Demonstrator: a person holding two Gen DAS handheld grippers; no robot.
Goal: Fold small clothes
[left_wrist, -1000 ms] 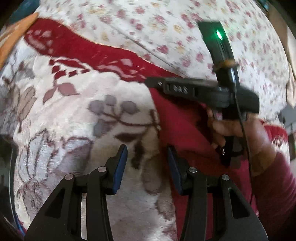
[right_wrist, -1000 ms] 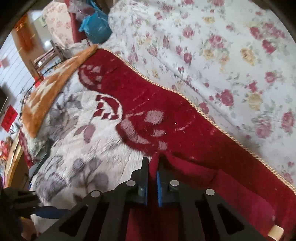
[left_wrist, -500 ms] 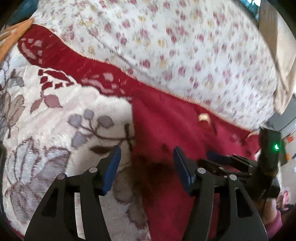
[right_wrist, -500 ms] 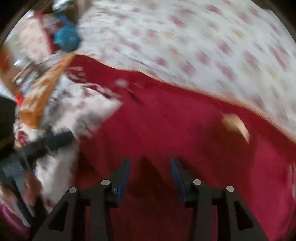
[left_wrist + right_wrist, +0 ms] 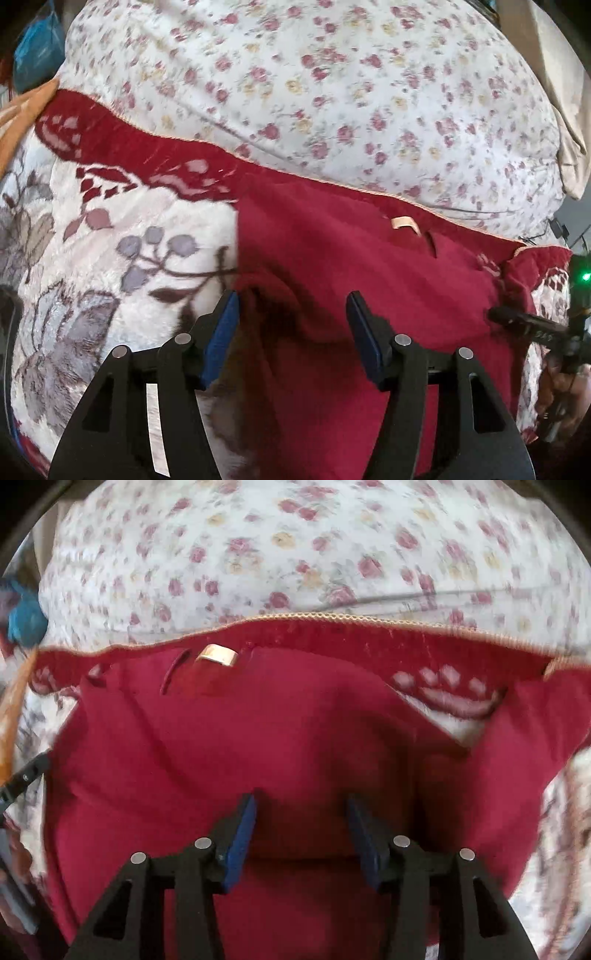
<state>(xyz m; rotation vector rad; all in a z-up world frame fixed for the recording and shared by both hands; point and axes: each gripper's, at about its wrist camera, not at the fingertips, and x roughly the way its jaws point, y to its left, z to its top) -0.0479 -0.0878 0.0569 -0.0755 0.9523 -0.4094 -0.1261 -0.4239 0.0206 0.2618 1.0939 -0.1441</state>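
A dark red garment (image 5: 332, 258) lies spread on a patterned blanket; it also fills the right wrist view (image 5: 240, 746). A tan neck label (image 5: 402, 223) sits near its far edge and shows in the right wrist view too (image 5: 218, 655). My left gripper (image 5: 291, 314) is open and empty, just above the garment's left edge, where the cloth bunches. My right gripper (image 5: 301, 812) is open and empty over the garment's near middle. The right gripper also shows at the far right of the left wrist view (image 5: 535, 328).
The white and red plush blanket with grey leaf print (image 5: 110, 258) covers the bed. A floral sheet (image 5: 332, 92) lies beyond its gold-trimmed edge (image 5: 332, 617). An orange cloth (image 5: 22, 107) and blue bag (image 5: 33, 55) are at the far left.
The right gripper was shut on the garment's corner one second ago; it has let go and opened. It swung to the right side. The garment now lies spread wider, and both grippers face its far edge.
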